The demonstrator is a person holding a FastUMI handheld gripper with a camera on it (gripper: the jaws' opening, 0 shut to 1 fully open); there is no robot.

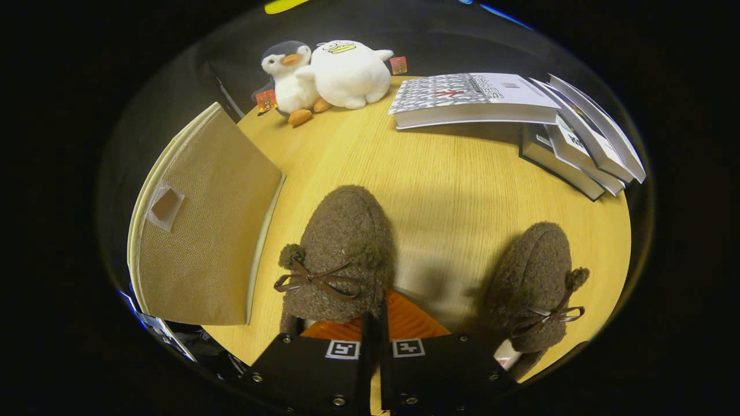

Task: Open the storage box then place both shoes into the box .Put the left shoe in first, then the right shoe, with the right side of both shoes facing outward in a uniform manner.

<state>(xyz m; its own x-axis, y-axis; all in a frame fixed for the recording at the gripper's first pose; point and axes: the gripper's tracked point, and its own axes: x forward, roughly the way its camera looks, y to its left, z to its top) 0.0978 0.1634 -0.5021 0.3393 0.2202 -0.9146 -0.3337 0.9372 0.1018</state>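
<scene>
Two brown fuzzy slippers with bows lie on the wooden table, toes pointing away from me. The left shoe [338, 254] lies right at my fingers. Its heel end covers the tip of the left finger [332, 332], and the right finger [413, 320] lies along its right side. My gripper [374, 316] is shut, with the shoe's right wall pinched in the thin gap. The right shoe [535, 283] rests apart, to the right of the fingers. The beige fabric storage box [205, 231] stands left of the shoes, showing a flat panel with a small pull tab [166, 205].
Beyond the shoes, two plush toys [324, 72] sit at the table's far edge. A stack of books [471, 95] and several leaning books [584, 150] fill the far right. Bare wood [451, 190] lies between the shoes and the books.
</scene>
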